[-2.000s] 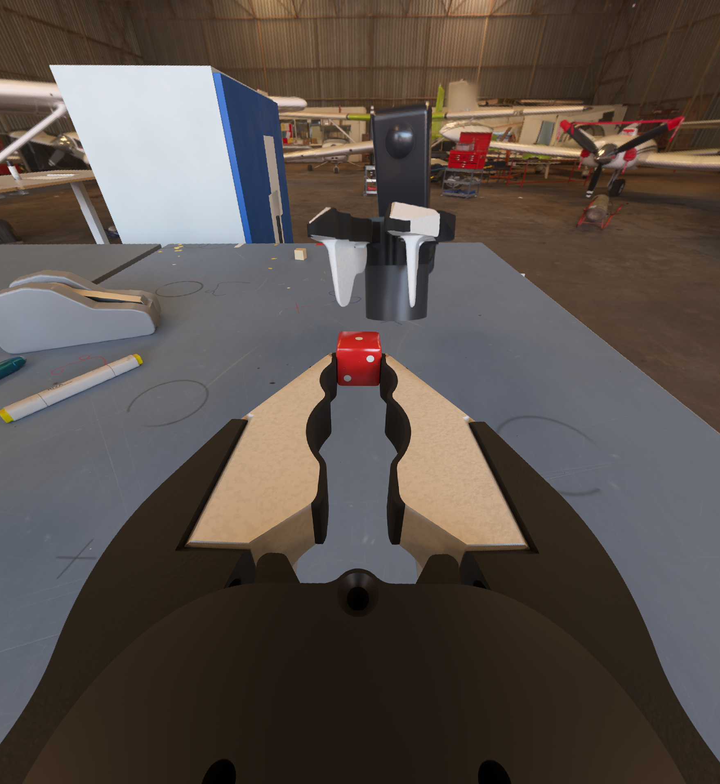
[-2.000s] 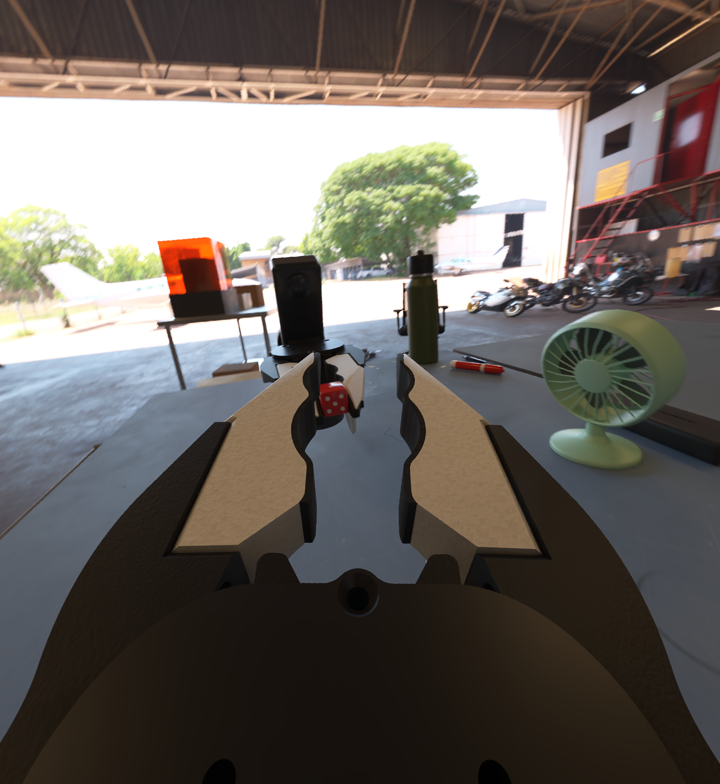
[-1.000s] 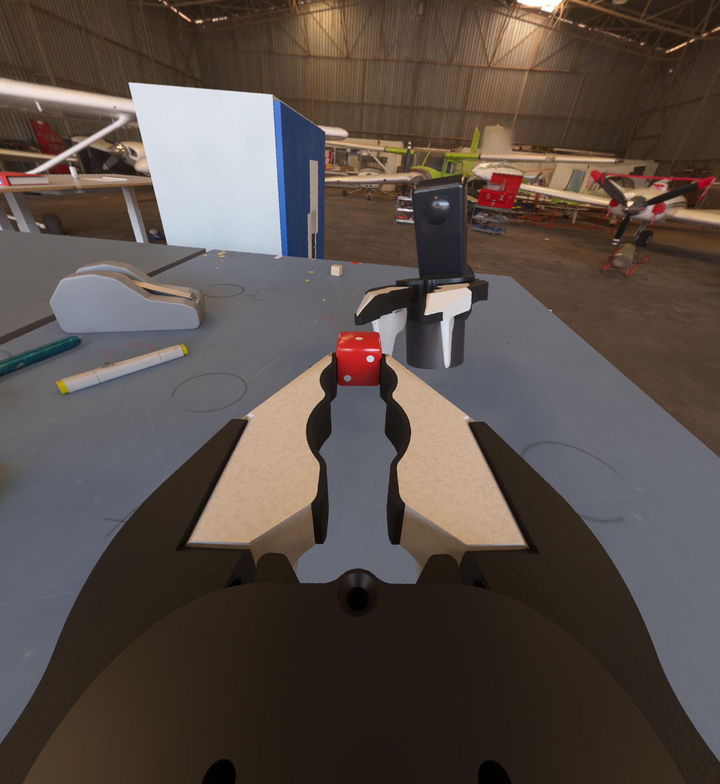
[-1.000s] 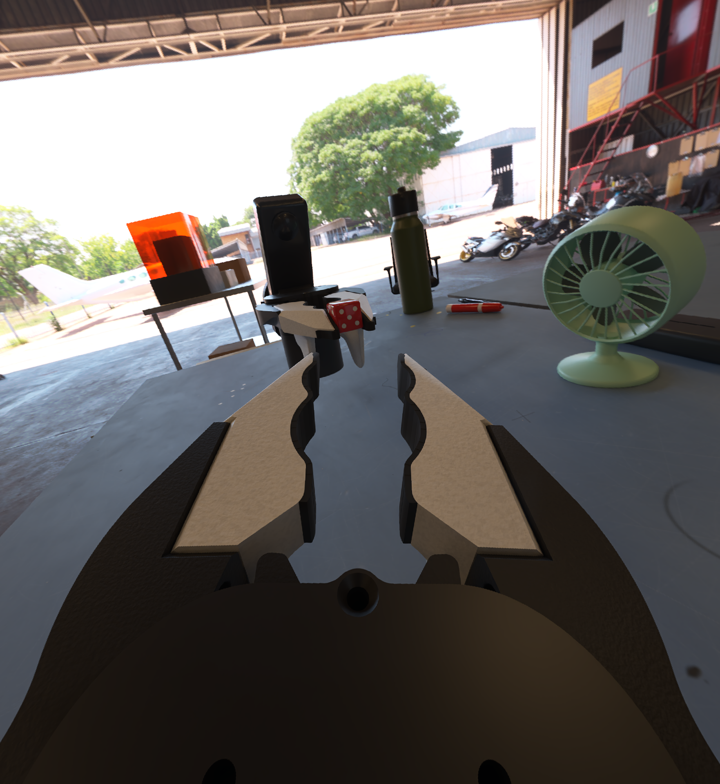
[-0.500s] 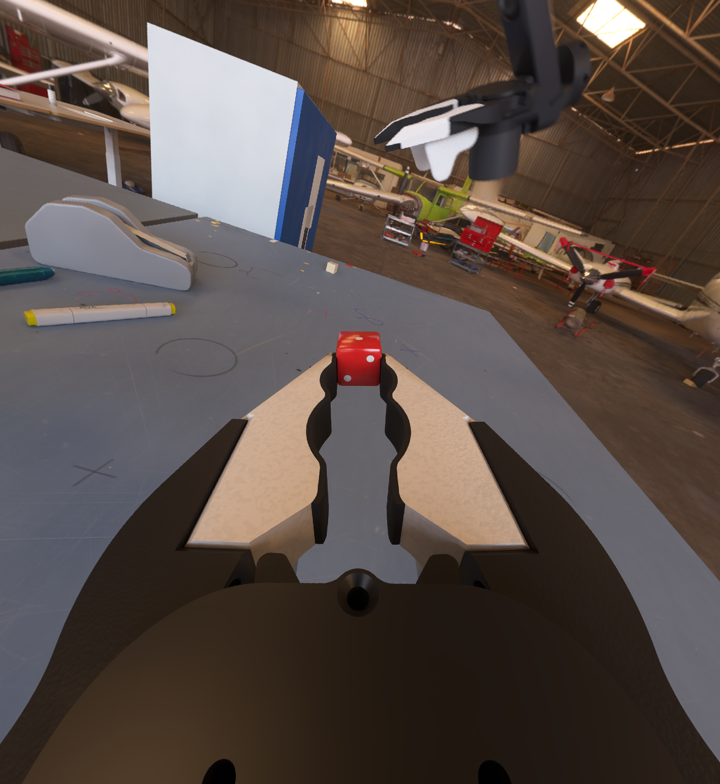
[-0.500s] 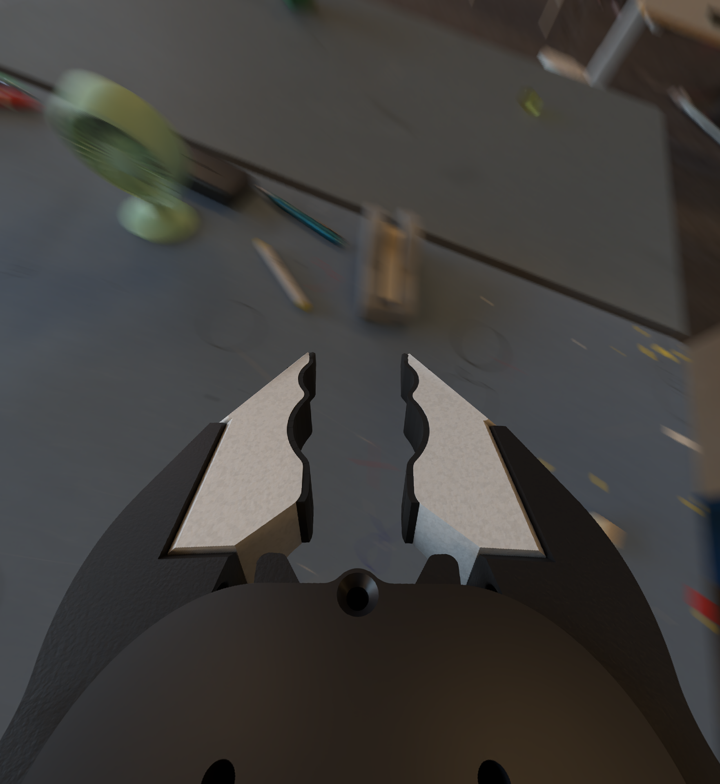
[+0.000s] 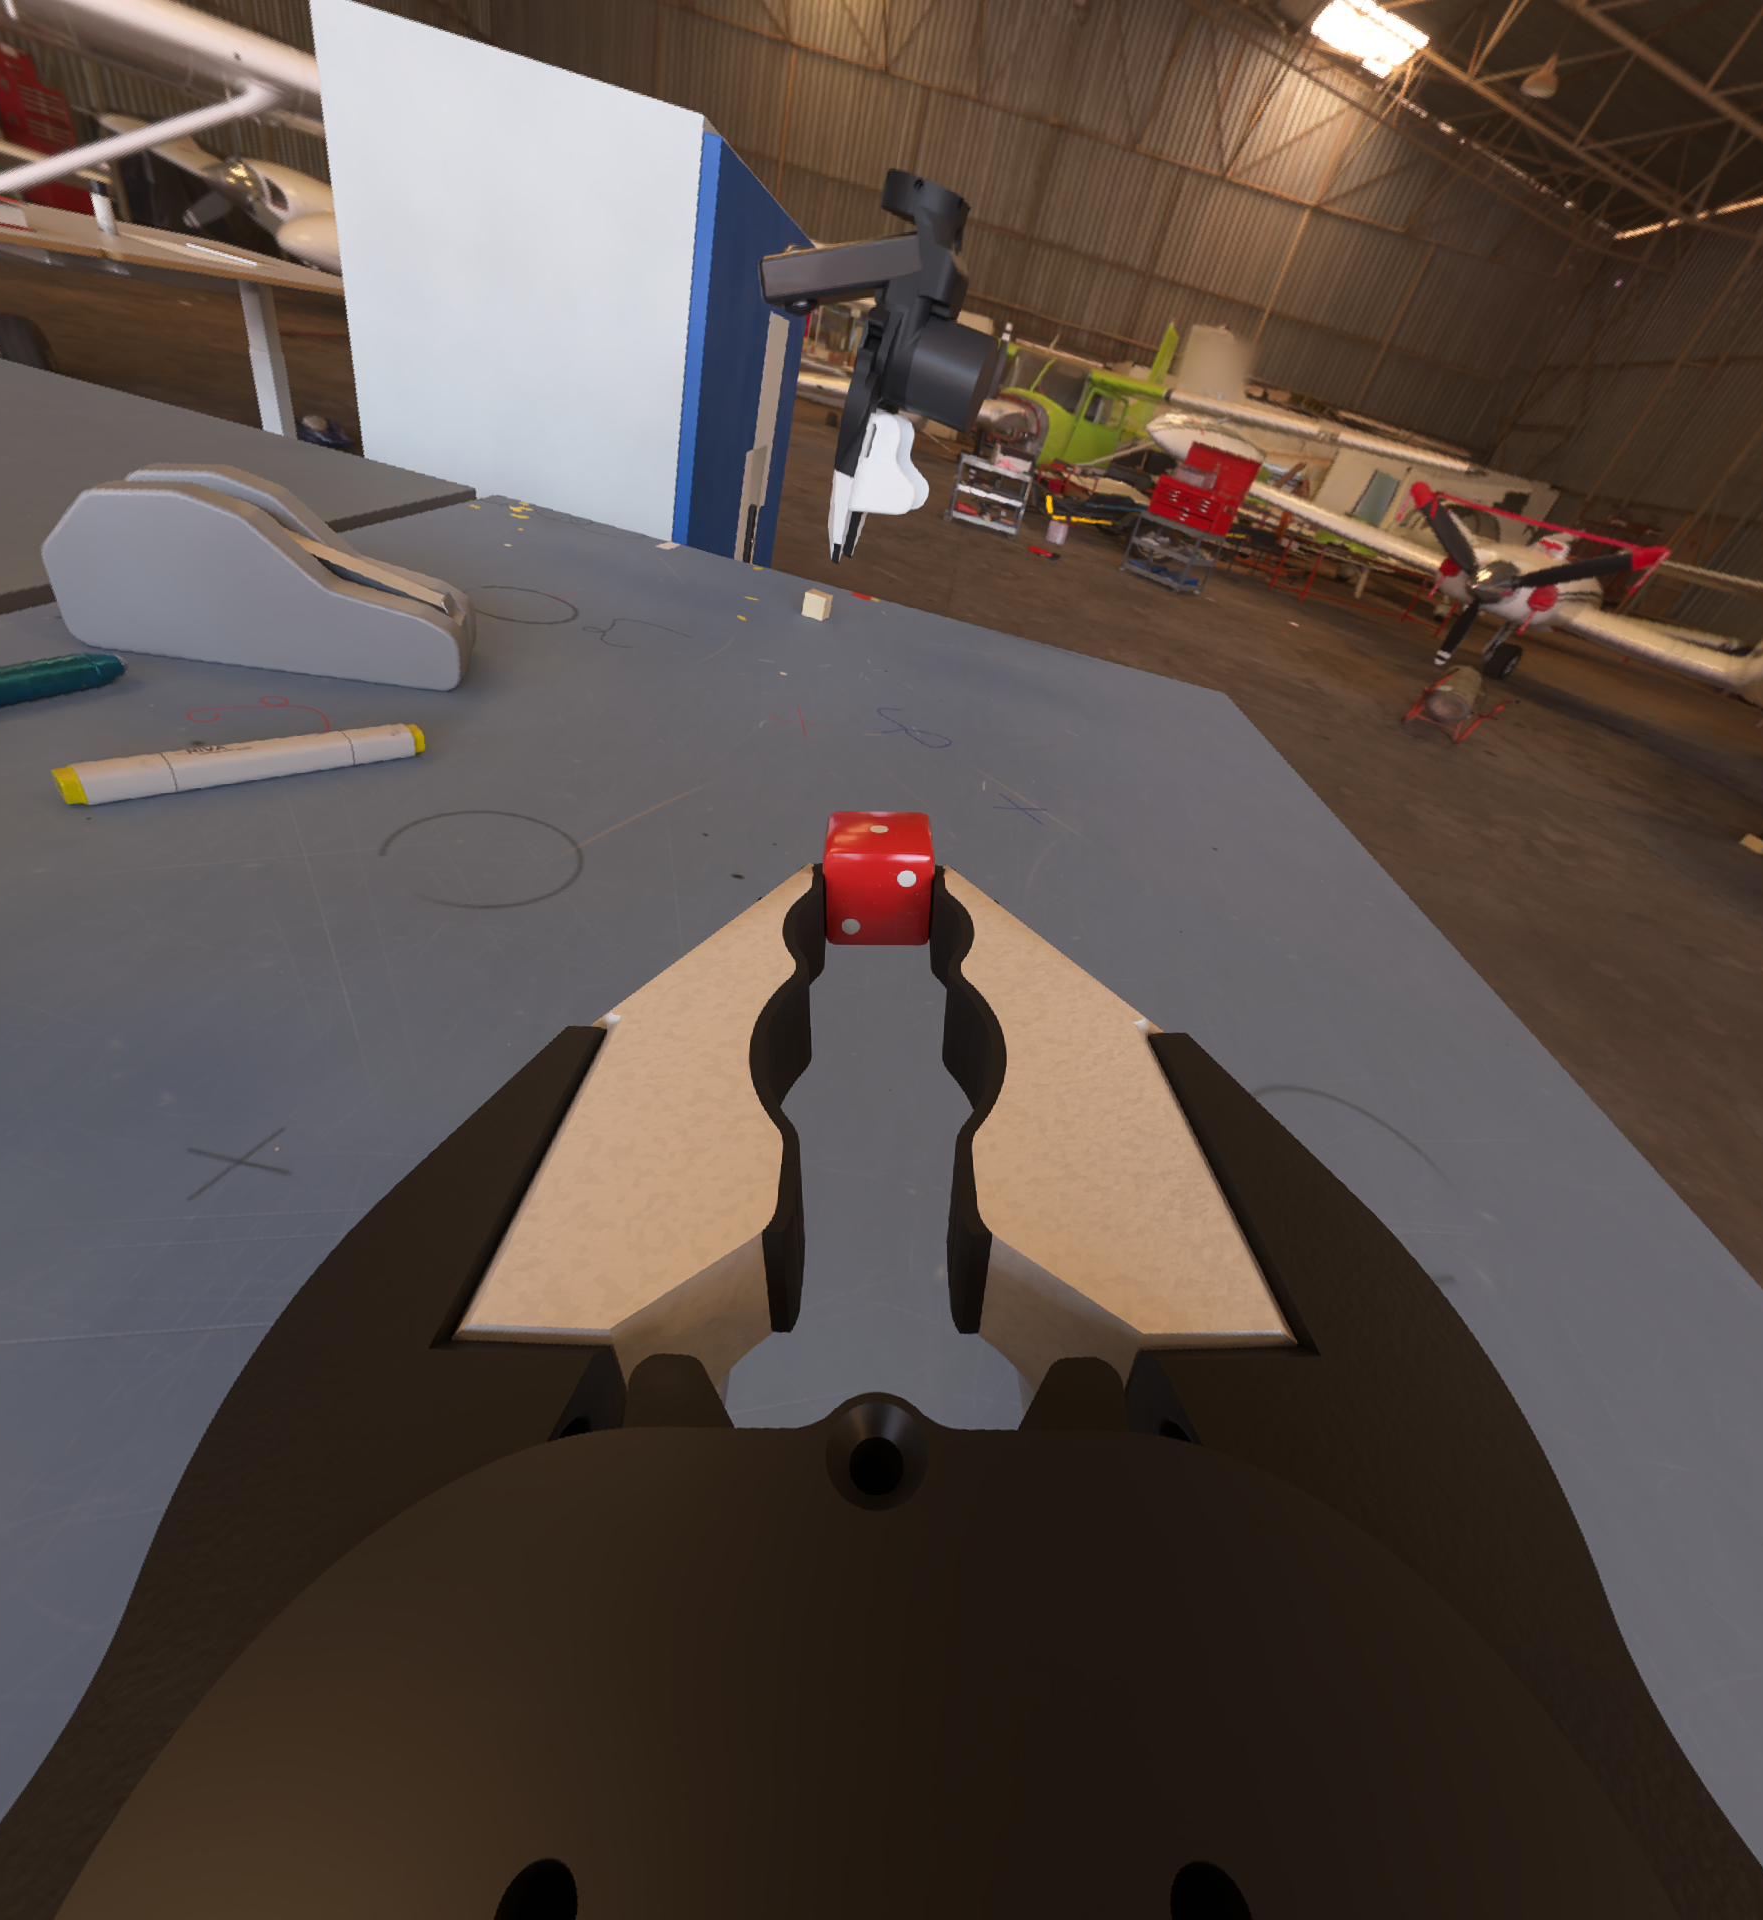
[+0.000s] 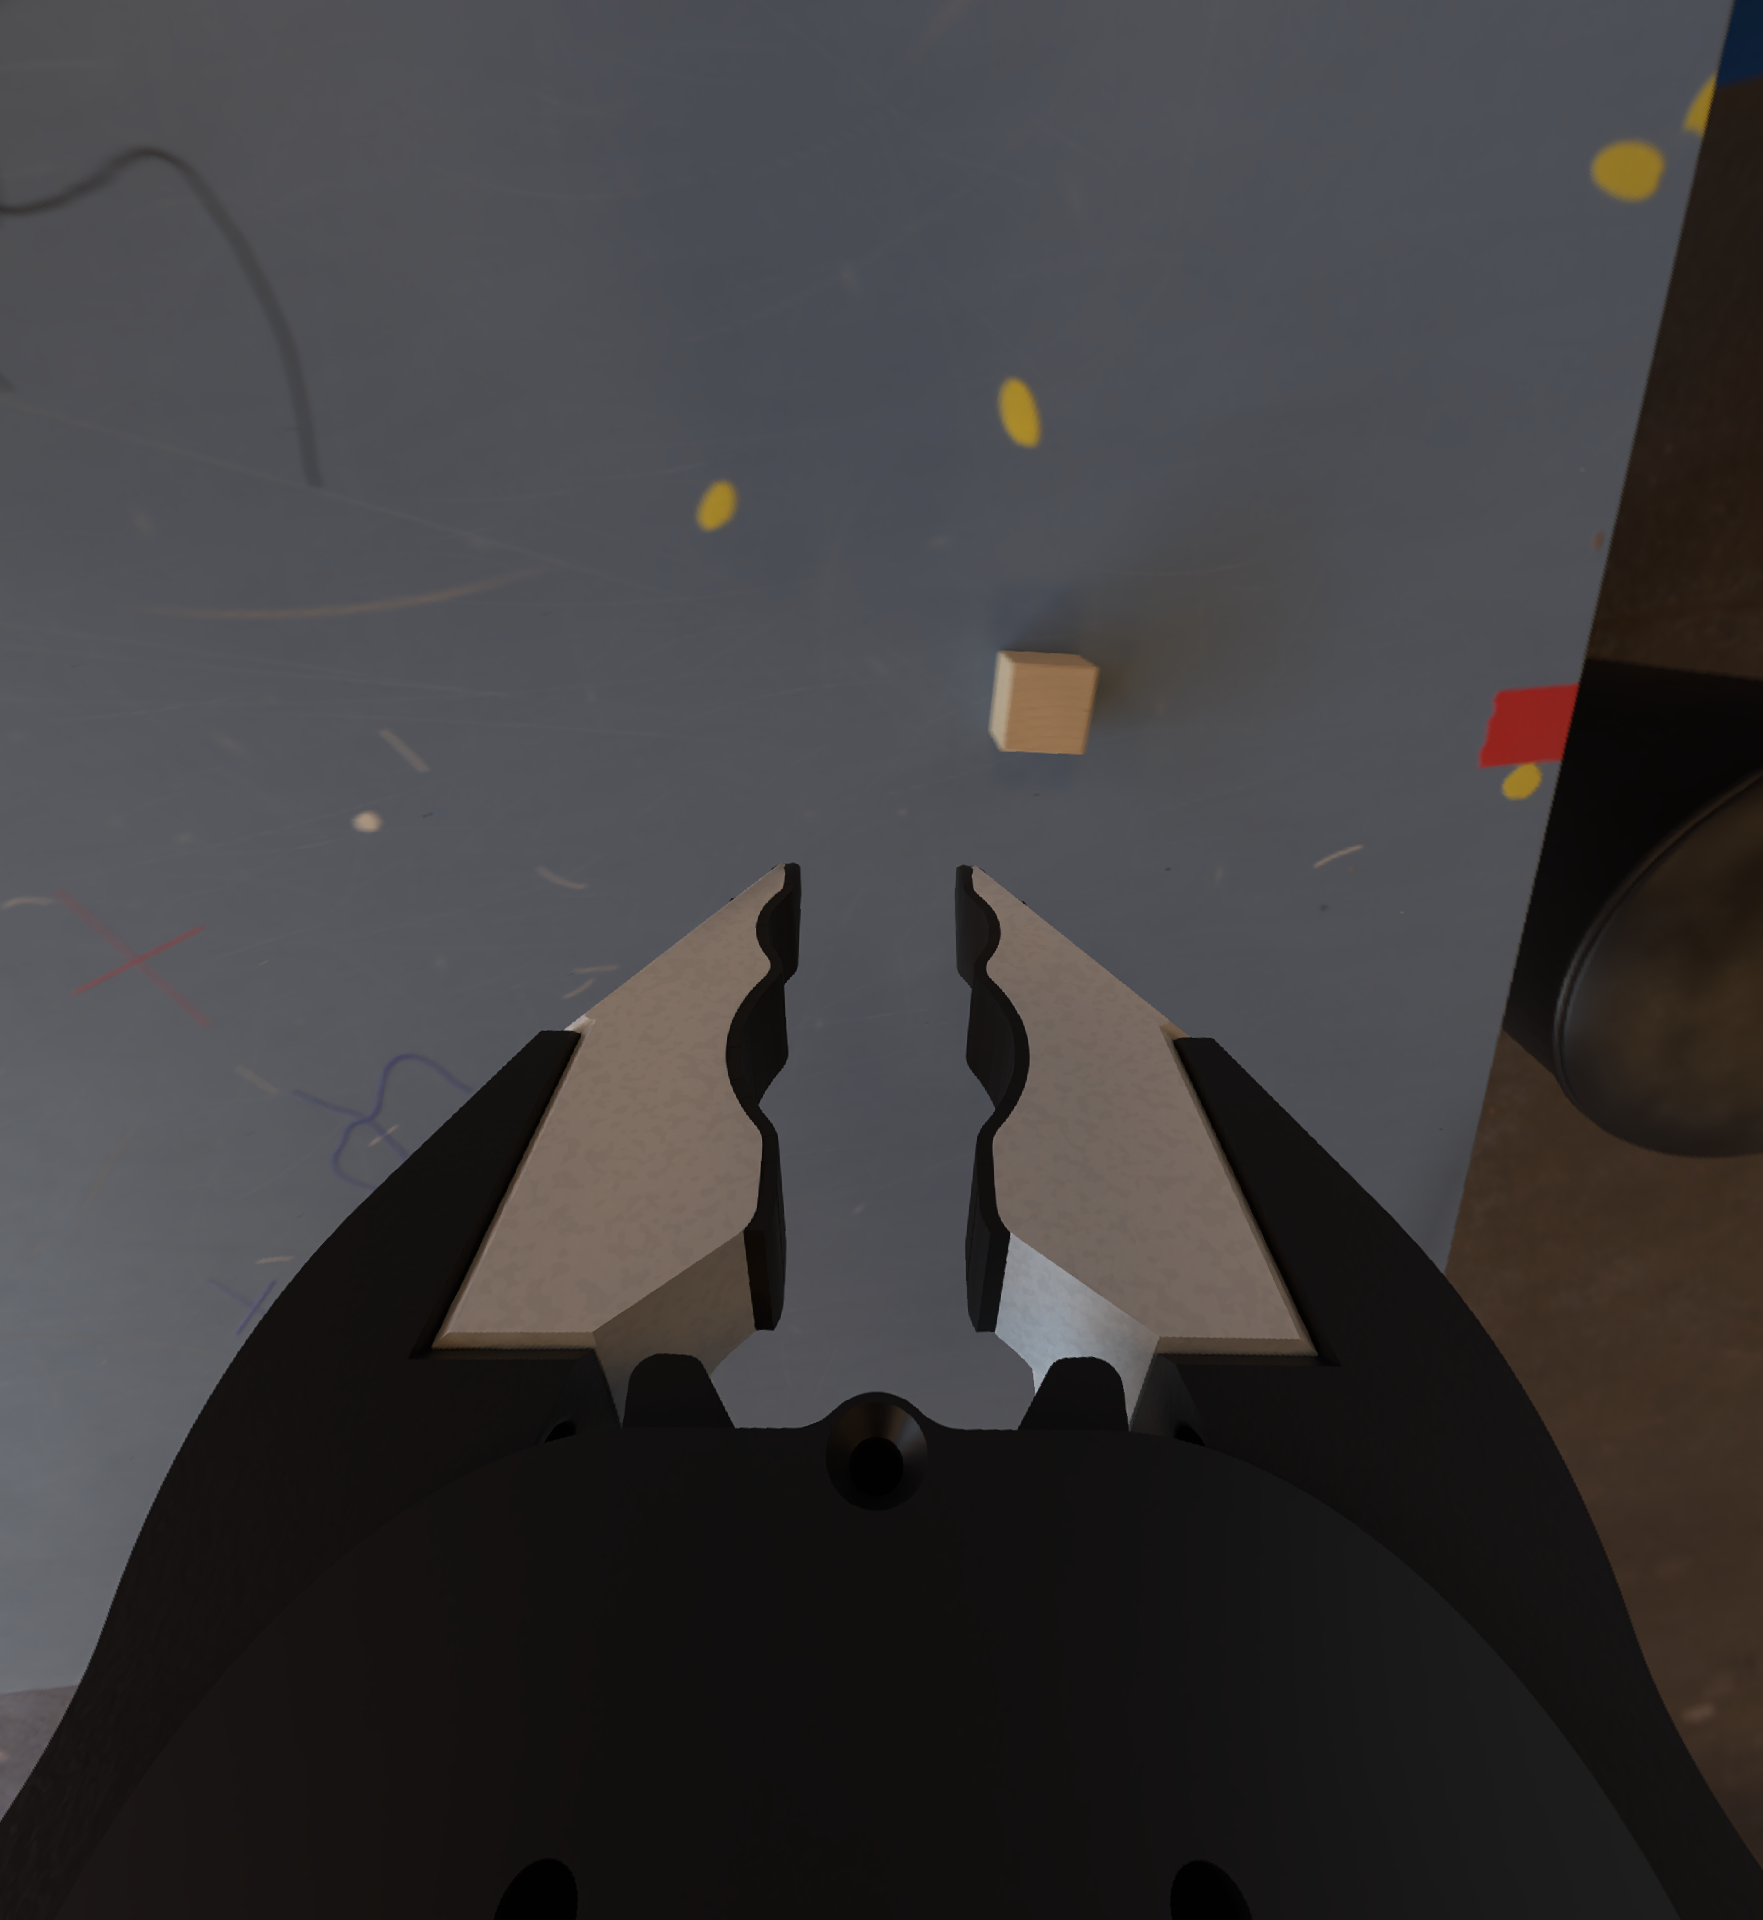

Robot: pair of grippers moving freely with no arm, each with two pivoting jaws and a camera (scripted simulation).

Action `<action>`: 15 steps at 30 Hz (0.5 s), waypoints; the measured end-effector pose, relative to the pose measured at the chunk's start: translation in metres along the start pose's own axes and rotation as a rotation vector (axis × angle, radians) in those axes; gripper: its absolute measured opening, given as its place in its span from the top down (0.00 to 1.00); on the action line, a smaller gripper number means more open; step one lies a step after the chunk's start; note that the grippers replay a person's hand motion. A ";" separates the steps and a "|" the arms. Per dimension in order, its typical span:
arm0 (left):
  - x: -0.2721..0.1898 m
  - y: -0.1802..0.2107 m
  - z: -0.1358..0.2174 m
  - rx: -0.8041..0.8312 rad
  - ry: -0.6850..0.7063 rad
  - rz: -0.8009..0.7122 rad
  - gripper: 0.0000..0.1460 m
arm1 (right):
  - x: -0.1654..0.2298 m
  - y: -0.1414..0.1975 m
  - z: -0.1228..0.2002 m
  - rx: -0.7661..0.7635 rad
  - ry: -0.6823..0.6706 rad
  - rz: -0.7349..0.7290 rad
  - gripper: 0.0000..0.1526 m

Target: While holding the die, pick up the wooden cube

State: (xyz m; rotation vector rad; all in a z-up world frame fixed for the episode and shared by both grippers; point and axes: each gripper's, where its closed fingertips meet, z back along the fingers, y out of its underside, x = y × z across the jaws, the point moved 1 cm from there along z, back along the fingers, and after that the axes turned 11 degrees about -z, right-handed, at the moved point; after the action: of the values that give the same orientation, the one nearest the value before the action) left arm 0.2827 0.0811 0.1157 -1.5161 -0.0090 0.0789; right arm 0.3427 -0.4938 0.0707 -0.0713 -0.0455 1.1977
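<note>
From the left wrist camera, the left gripper (image 7: 877,883) was clamped on one red die (image 7: 877,879), its two tan fingers (image 7: 690,1132) pinching the white-pipped cube at the very tips, above the grey table (image 7: 233,1018). One wooden cube (image 7: 816,604) sat far off near the table's far edge, well apart from the die. Above it hung the right gripper (image 7: 846,535), pointed down at the table, seen side-on — from here its gap could not be judged. Off to the left lay one grey tape dispenser (image 7: 253,582), one white marker (image 7: 238,764) with yellow ends and one teal pen (image 7: 20,684), only partly in view. One white-and-blue box (image 7: 534,270) stood at the far edge, just behind the cube. Drawn circles and crosses marked the tabletop.

Over to the right wrist camera, looking almost straight down — the right gripper (image 8: 877,878) was parted by a modest gap, with nothing between its two pale fingers (image 8: 648,1122). The single wooden cube (image 8: 1043,701) rested on the table (image 8: 441,416) just ahead of the tips and slightly right of their centre line, untouched. Five yellow specks dotted the surface around it, with one red patch (image 8: 1526,724) at the table's right edge. A dark round shape (image 8: 1708,956) sat beyond that edge; what it was could not be told.
</note>
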 end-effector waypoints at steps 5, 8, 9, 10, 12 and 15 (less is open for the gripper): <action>0.001 0.000 -0.001 -0.004 0.003 0.011 0.87 | -0.024 -0.009 -0.018 0.031 0.071 -0.031 0.80; 0.001 0.000 -0.001 -0.006 0.003 0.016 0.87 | -0.031 -0.014 -0.026 0.034 0.064 -0.057 0.80; 0.001 0.000 -0.001 -0.007 0.003 0.015 0.87 | -0.032 -0.014 -0.029 0.041 0.057 -0.062 0.80; 0.001 0.000 -0.001 -0.007 0.002 0.013 0.87 | -0.033 -0.014 -0.033 0.051 0.054 -0.066 0.80; 0.001 -0.001 -0.001 -0.006 0.000 0.010 0.87 | -0.035 -0.014 -0.040 0.075 0.054 -0.072 0.80; 0.002 -0.001 -0.001 -0.006 -0.002 0.009 0.87 | -0.038 -0.013 -0.046 0.100 0.058 -0.085 0.80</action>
State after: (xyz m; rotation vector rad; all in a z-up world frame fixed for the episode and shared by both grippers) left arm 0.2847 0.0798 0.1160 -1.5217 -0.0037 0.0881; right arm 0.3440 -0.5348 0.0262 -0.0166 0.0617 1.1102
